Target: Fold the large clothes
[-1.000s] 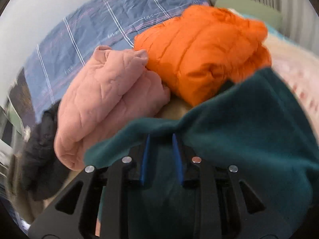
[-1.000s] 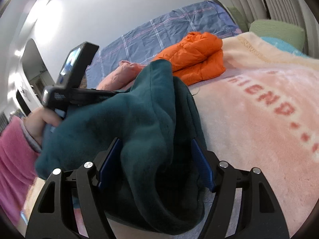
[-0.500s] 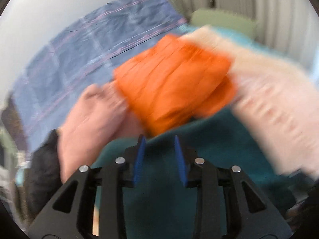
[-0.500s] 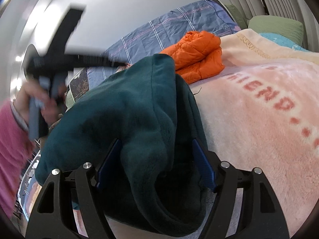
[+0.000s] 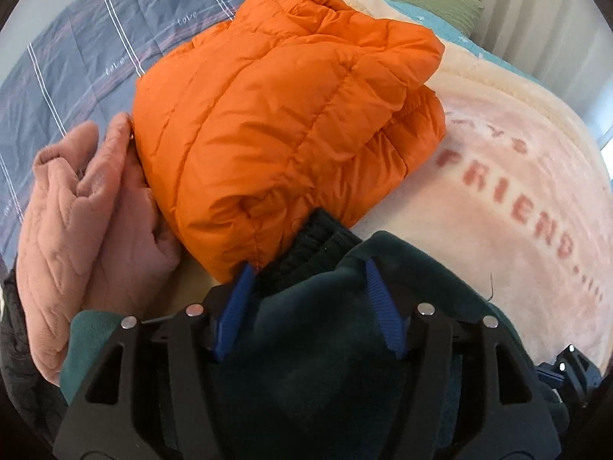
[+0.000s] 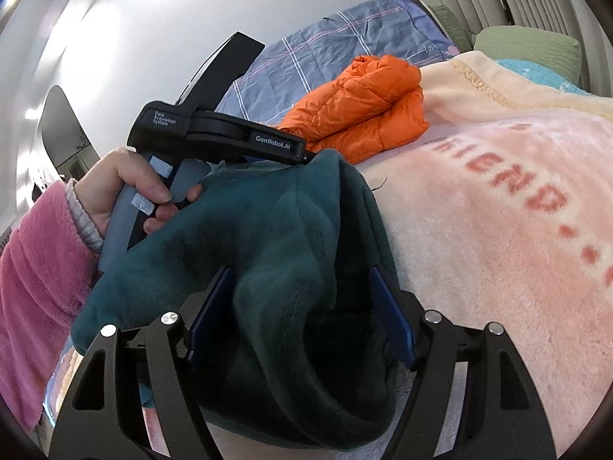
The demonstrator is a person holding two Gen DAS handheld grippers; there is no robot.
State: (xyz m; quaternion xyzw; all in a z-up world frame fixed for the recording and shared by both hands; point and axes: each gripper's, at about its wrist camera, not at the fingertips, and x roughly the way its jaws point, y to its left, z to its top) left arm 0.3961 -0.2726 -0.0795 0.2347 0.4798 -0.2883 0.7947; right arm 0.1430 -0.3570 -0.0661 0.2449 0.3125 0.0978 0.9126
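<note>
**A:** What are you working on, and where is it?

**B:** A dark green fleece garment (image 6: 268, 237), bulky and bunched, lying on a pink plush blanket (image 6: 498, 230) that covers the bed. In my right wrist view it fills the lower middle and rises toward 11 o'clock, where my left claw (image 5: 306, 287) meets it.

**A:** How do you expect it to handle?

**B:** Soft, limp and fairly light, I judge. Thick pile should grip well, but layers may slide over each other. I would take it at an edge or at the black ribbed cuff (image 5: 318, 245), not mid-bulk.

**A:** Which way does it run?

**B:** Crumpled, so no clear long axis. The mound stretches roughly from 5 toward 11 o'clock in the right view; the cuff points at 12 in the left view, touching a folded orange puffer jacket (image 5: 291, 115).

**A:** And your claws?

**B:** Left claw's jaws have just been opening; fleece lies between them, released. Right claw (image 6: 302, 306) stands wide, straddling a thick fold; I cannot tell whether it presses.
</note>
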